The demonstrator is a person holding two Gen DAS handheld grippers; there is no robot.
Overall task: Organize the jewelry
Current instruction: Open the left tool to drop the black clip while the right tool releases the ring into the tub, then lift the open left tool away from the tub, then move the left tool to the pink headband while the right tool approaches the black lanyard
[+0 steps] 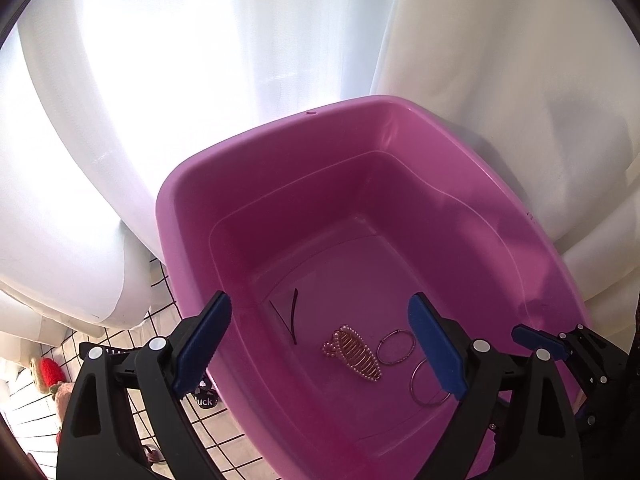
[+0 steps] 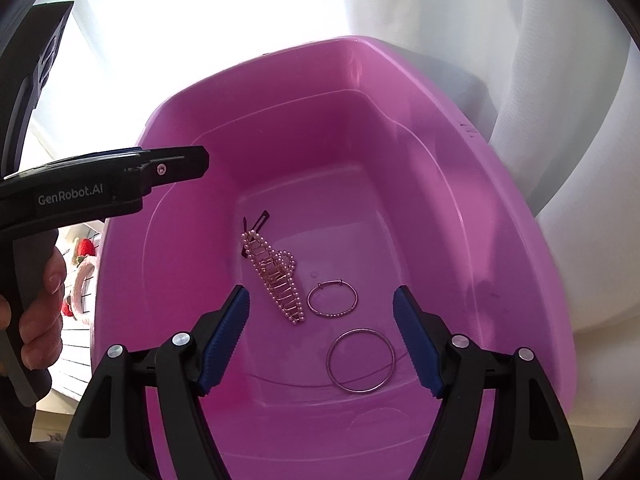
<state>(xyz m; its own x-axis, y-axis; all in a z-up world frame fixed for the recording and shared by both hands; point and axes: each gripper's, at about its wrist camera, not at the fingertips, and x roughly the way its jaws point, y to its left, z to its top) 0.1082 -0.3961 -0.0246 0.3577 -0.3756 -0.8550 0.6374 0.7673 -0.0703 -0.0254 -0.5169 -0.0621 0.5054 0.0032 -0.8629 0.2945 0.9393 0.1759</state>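
Note:
A pink plastic tub (image 1: 192, 184) (image 2: 132, 184) holds the jewelry on its floor. In it lie a gold pearl hair claw (image 1: 354, 354) (image 2: 276, 276), a dark hair pin (image 1: 292, 314) (image 2: 258, 220), a small thin bangle (image 1: 395, 346) (image 2: 332, 299) and a larger bangle (image 1: 428, 384) (image 2: 361, 361). My left gripper (image 1: 320, 344) is open and empty above the tub's near left rim. My right gripper (image 2: 320, 340) is open and empty above the bangles. The left gripper's body (image 2: 100, 184) shows at the left of the right wrist view, and the right one's tip (image 1: 536, 338) in the left wrist view.
White curtains (image 1: 200, 80) hang behind and beside the tub. A white tablecloth with a dark grid (image 1: 120, 344) lies under it. A red and pink plush toy (image 1: 50, 376) (image 2: 82, 260) sits to the left. A dark item with white lettering (image 1: 204, 398) lies by the tub's left wall.

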